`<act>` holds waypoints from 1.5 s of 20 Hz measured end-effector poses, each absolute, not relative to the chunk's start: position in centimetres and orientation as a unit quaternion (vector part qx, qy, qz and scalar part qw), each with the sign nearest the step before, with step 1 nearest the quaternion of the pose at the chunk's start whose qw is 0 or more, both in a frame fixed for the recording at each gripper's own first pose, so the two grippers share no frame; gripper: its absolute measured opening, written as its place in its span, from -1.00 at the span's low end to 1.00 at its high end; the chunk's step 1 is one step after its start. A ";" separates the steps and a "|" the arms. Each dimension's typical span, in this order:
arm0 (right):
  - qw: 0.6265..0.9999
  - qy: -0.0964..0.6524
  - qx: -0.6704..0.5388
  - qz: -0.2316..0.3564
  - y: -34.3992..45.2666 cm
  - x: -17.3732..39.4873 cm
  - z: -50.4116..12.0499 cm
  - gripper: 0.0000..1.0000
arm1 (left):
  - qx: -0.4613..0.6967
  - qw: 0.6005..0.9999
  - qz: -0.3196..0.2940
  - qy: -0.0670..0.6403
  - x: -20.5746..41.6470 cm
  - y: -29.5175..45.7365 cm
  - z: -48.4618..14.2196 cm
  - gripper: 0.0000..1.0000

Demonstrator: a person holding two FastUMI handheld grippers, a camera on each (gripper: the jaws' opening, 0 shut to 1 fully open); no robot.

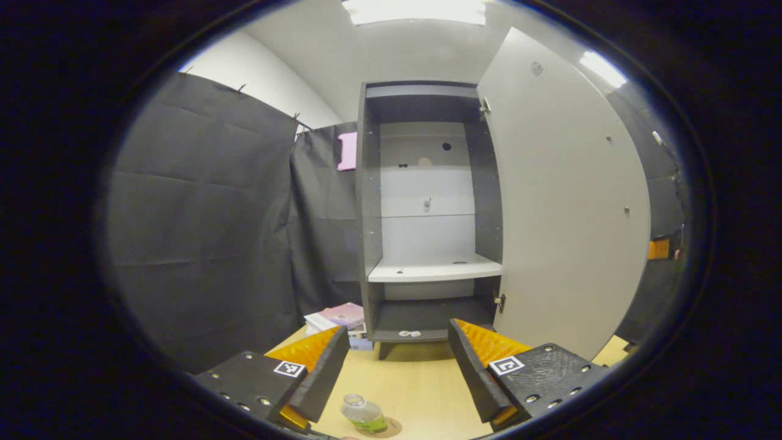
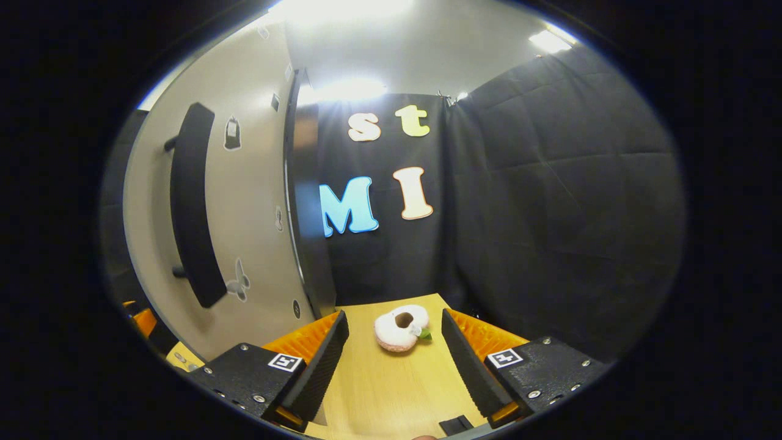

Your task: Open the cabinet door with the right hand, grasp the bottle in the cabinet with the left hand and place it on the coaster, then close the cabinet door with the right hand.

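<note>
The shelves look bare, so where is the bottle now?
In the left gripper view the bottle stands on the coaster on the table, at the bottom between the left gripper's open fingers, in front of the cabinet.

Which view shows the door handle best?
The right gripper view: the handle, a dark bar, sits on the door's outer face. The left gripper view faces the door's plain inner side.
</note>
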State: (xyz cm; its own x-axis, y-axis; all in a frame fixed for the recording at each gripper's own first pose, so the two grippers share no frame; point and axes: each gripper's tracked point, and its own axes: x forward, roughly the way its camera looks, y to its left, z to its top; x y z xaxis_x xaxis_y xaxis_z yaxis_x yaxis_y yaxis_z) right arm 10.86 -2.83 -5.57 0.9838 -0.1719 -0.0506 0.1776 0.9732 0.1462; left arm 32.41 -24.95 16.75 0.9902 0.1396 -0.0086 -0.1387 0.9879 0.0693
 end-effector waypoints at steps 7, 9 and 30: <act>0.997 -0.001 0.052 -0.050 -0.3 10.5 -1.9 0.88 | 0.068 0.996 0.050 -0.004 33.3 -26.0 20.7 0.85; 0.999 0.003 0.035 -0.042 0.6 10.5 -1.8 0.88 | 0.090 0.994 0.064 -0.011 32.8 -25.7 21.3 0.85; 1.000 0.009 -0.007 0.001 7.5 10.2 -0.4 0.85 | 0.062 0.997 0.048 -0.014 37.8 -20.8 22.3 1.00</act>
